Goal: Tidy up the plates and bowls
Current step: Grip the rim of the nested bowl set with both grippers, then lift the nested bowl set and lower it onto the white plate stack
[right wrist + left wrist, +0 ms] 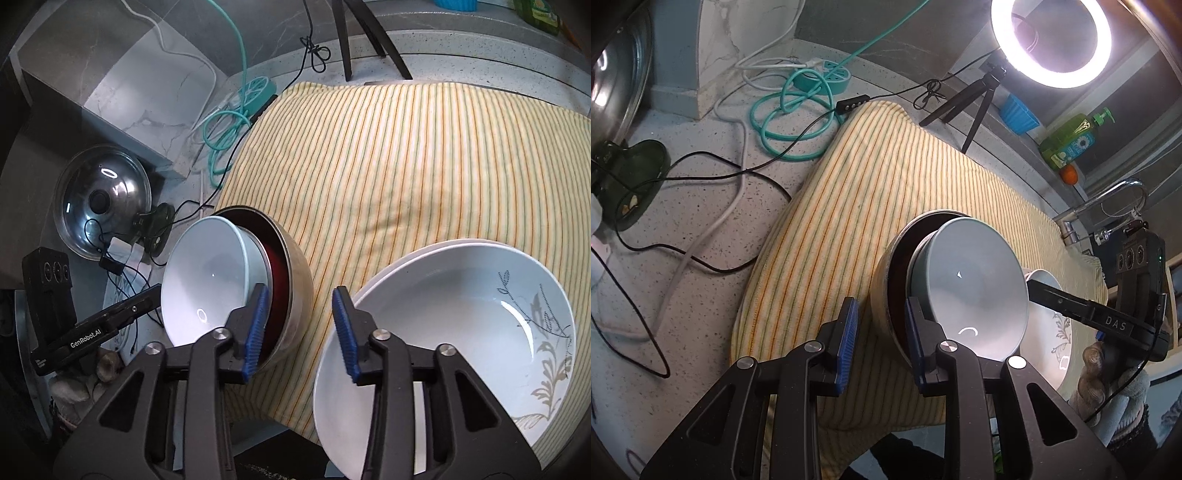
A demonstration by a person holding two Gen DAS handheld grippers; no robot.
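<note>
Three nested bowls stand on the striped cloth (849, 206): a steel bowl (882, 295) outermost, a dark red one (275, 266) inside it, and a pale bowl (971, 288) on top. My left gripper (881, 325) is open at the stack's near rim. One pad is outside the steel wall with cloth showing beside it, the other is over the rim. My right gripper (301, 325) hangs open between the stack (295, 280) and a large white patterned bowl (461, 332), which rests on a white plate. Nothing is pressed between its pads. The patterned bowl (1052, 332) also shows in the left wrist view.
Cables and a teal power strip (827, 77) lie on the speckled counter (701, 229) past the cloth. A ring light on a small tripod (1051, 40), a soap bottle (1071, 136) and a tap (1123, 195) stand at the back. A glass pot lid (101, 199) leans at the left.
</note>
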